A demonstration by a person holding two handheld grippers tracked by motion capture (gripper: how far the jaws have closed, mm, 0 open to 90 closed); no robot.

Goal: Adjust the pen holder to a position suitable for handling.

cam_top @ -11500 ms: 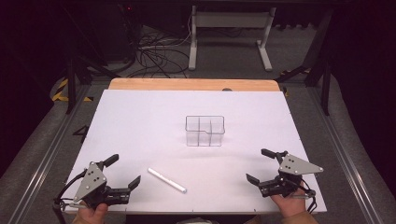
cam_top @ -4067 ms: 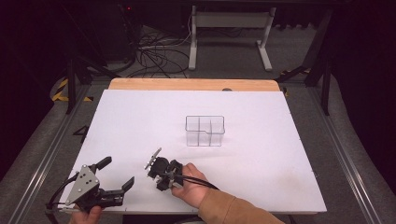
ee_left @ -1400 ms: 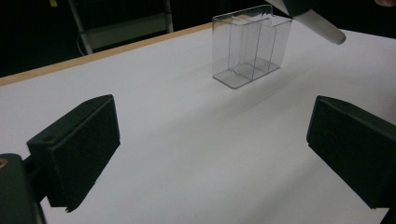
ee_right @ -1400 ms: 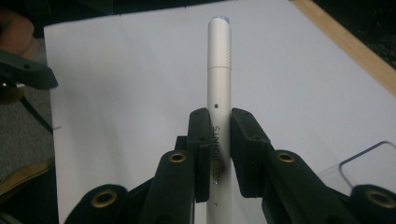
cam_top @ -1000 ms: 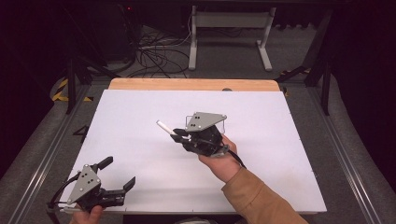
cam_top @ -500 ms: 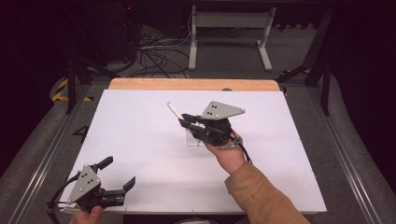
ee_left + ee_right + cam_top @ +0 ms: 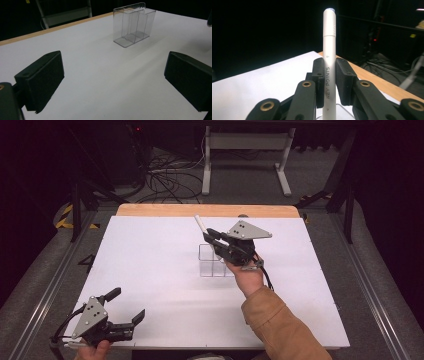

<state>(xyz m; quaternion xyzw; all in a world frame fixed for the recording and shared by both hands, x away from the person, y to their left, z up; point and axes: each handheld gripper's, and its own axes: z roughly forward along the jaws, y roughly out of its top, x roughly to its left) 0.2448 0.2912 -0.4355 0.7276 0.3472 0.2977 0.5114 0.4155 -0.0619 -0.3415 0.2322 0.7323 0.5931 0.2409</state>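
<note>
surface: white tabletop [image 7: 150, 270], dark room
right gripper [image 7: 216, 238]: clamped on white cylindrical pen [image 7: 329, 62], above clear plastic compartment box [image 7: 212, 262]
left gripper [image 7: 127, 307]: jaws wide, empty

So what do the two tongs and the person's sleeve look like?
Both tongs, left and right, are black with square black pads, brass-coloured rivets, a grey three-cornered plate on top and a trailing black cable. The right sleeve is tan.

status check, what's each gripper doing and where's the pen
Right hand-held gripper shut on white pen, held above the clear organizer. Left hand-held gripper open, idle near table's near edge. Nothing in the way.
</note>
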